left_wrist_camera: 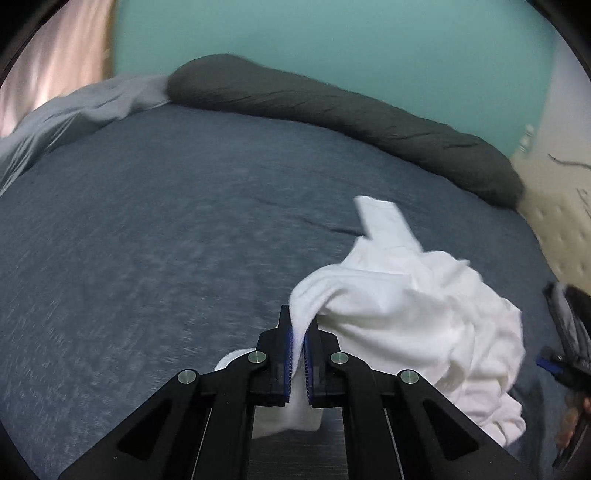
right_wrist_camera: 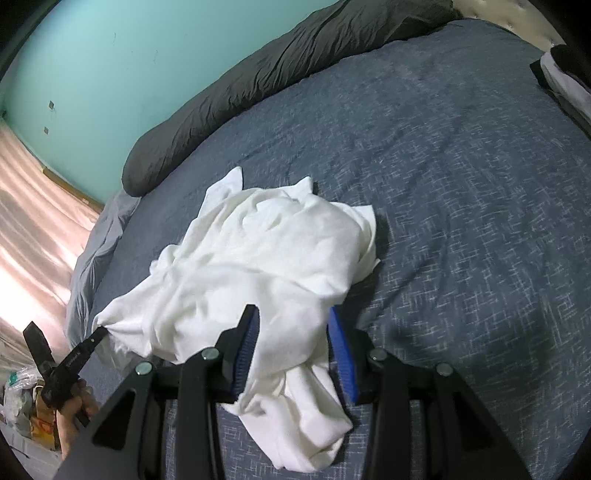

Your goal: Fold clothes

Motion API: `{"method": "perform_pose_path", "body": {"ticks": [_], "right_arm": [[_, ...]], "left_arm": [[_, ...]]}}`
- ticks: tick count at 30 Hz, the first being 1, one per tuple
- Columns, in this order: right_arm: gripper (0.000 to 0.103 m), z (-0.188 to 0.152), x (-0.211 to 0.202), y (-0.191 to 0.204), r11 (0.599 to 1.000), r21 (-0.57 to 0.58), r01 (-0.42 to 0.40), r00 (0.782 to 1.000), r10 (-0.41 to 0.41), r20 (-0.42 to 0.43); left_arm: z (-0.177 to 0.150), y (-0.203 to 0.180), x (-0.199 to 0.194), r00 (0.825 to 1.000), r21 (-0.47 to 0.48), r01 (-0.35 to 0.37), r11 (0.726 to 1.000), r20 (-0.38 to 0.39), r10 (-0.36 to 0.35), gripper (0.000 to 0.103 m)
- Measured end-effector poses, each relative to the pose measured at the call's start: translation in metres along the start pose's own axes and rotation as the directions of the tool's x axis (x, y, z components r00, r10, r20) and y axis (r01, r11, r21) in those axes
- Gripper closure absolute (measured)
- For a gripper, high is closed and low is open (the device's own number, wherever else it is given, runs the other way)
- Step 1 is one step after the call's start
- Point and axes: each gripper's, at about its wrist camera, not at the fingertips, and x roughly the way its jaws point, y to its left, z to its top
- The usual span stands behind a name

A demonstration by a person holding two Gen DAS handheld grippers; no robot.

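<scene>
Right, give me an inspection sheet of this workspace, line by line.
Surface: blue-grey bedspread, lightly creased.
Job's things: white garment, crumpled in a heap, not yet folded.
Clutter: long dark bolster along the far edge; grey sheet bunched at one corner; bags beside the bed.
Grippers: left gripper shut on an edge of the garment; right gripper with jaws apart, cloth lying between the fingers, grip unclear.
Cables: nothing seen.
Surroundings: teal wall, pale curtain, padded headboard.

No text, label, brand or number is readable; faint lettering on the left gripper (right_wrist_camera: 96, 335) stays illegible.
</scene>
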Motion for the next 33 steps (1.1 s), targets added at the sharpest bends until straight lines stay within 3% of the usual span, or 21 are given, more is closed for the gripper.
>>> {"method": "perform_pose_path", "body": {"ticks": [4, 9, 12, 16, 19, 22, 27, 30, 33], "right_arm": [[0.048, 0.006, 0.006, 0.002, 1.0, 0.004, 0.028, 1.0, -0.028, 0.003], [0.048, 0.017, 0.022, -0.009, 0.997, 0.06, 0.055, 0.998, -0.054, -0.023], [0.048, 0.021, 0.036, -0.019, 0.99, 0.116, 0.074, 0.996, -0.068, -0.052], [0.048, 0.02, 0.055, -0.03, 0.985, 0.163, 0.066, 0.995, -0.051, -0.091], [0.074, 0.019, 0.057, -0.026, 0.989, 0.147, 0.016, 0.997, -0.005, -0.074], [0.096, 0.019, 0.052, -0.007, 0.998, 0.066, -0.009, 0.999, 0.012, -0.037], [0.098, 0.027, 0.036, 0.028, 0.992, -0.017, -0.129, 0.991, 0.129, 0.018], [0.098, 0.033, 0.025, 0.053, 0.977, -0.074, -0.199, 0.979, 0.201, 0.022], [0.098, 0.04, 0.015, 0.076, 0.954, -0.124, -0.272, 0.962, 0.274, -0.001]], "left_arm": [[-0.002, 0.013, 0.008, 0.999, -0.039, 0.0, 0.999, -0.044, -0.001, 0.098], [-0.005, 0.012, 0.016, 0.996, -0.033, -0.022, 0.999, -0.089, 0.019, 0.093], [-0.007, 0.011, 0.015, 0.996, -0.037, -0.029, 0.999, -0.085, 0.026, 0.083], [-0.008, 0.021, 0.003, 0.998, -0.087, -0.052, 0.995, -0.049, 0.048, 0.042], [-0.005, 0.026, -0.003, 0.998, -0.106, -0.057, 0.993, -0.032, 0.054, 0.039], [-0.004, 0.019, -0.005, 0.999, -0.088, -0.02, 0.996, -0.039, 0.016, 0.039], [-0.009, -0.022, -0.001, 0.99, 0.016, 0.123, 0.992, -0.065, -0.122, 0.038], [-0.016, -0.053, -0.002, 0.975, 0.082, 0.213, 0.974, -0.088, -0.206, 0.036], [-0.026, -0.077, 0.002, 0.964, 0.134, 0.256, 0.957, -0.109, -0.243, 0.034]]}}
